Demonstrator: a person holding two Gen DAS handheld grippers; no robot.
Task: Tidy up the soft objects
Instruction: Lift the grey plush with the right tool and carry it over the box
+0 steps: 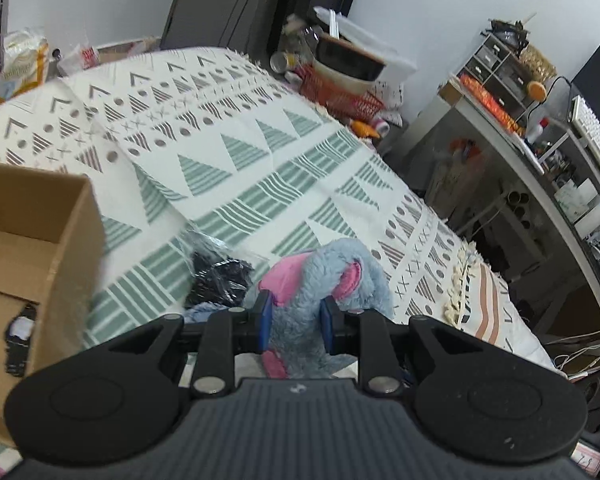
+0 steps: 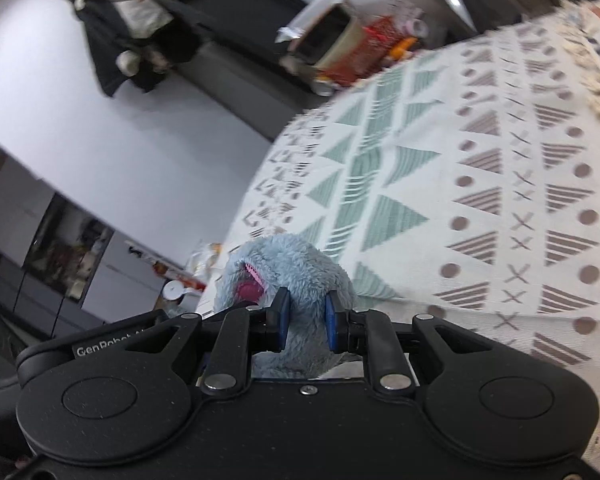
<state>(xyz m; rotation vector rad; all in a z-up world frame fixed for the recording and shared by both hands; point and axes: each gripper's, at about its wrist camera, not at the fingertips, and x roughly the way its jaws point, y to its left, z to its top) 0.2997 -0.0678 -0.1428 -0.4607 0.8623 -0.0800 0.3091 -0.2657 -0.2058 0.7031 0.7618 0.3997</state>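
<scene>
A blue-grey plush toy (image 1: 332, 276) with pink patches is pinched between the blue pads of my left gripper (image 1: 294, 318), which is shut on it above the patterned cloth. The right wrist view shows a fluffy blue plush toy (image 2: 288, 268) with a pink mark, and my right gripper (image 2: 306, 318) is shut on it. I cannot tell whether both grippers hold the same toy. An open cardboard box (image 1: 32, 240) stands at the left in the left wrist view. A clear bag of black items (image 1: 218, 276) lies on the cloth just left of the toy.
A white cloth (image 1: 260, 152) with green and brown triangles covers the surface; its tasselled edge (image 1: 460, 280) is at the right. A red basket with bowls (image 1: 340, 80) stands at the far end. A cluttered desk and shelves (image 1: 540, 140) stand beyond the right edge.
</scene>
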